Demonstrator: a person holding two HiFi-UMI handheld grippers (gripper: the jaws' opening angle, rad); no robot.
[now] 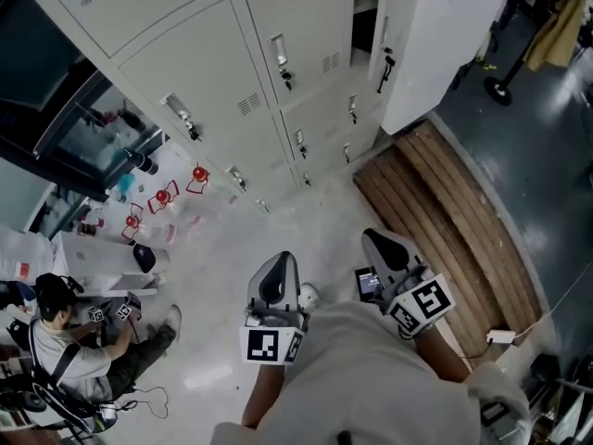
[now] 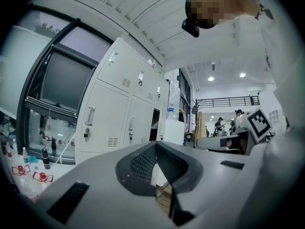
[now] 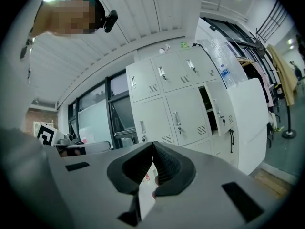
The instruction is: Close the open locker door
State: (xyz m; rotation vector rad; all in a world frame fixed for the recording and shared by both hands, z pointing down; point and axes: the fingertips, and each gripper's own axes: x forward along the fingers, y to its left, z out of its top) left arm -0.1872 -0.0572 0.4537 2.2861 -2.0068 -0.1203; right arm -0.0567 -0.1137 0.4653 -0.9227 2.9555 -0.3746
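Note:
A bank of white lockers (image 1: pixel 232 82) runs across the top of the head view. One tall door (image 1: pixel 435 44) at its right end stands swung out into the room, with a dark gap behind it. The same open door (image 3: pixel 243 123) shows right of centre in the right gripper view, and far off as the open door (image 2: pixel 174 130) in the left gripper view. My left gripper (image 1: pixel 276 267) and right gripper (image 1: pixel 378 241) are held close to my body, well short of the lockers. Both are shut, tips touching, with nothing held.
A slatted wooden platform (image 1: pixel 445 221) lies on the floor below the open door. A person (image 1: pixel 74 341) sits on the floor at lower left, near red items (image 1: pixel 162 197). A wheeled stand (image 1: pixel 500 89) is at the upper right. A water bottle (image 3: pixel 228 75) lies on top of the lockers.

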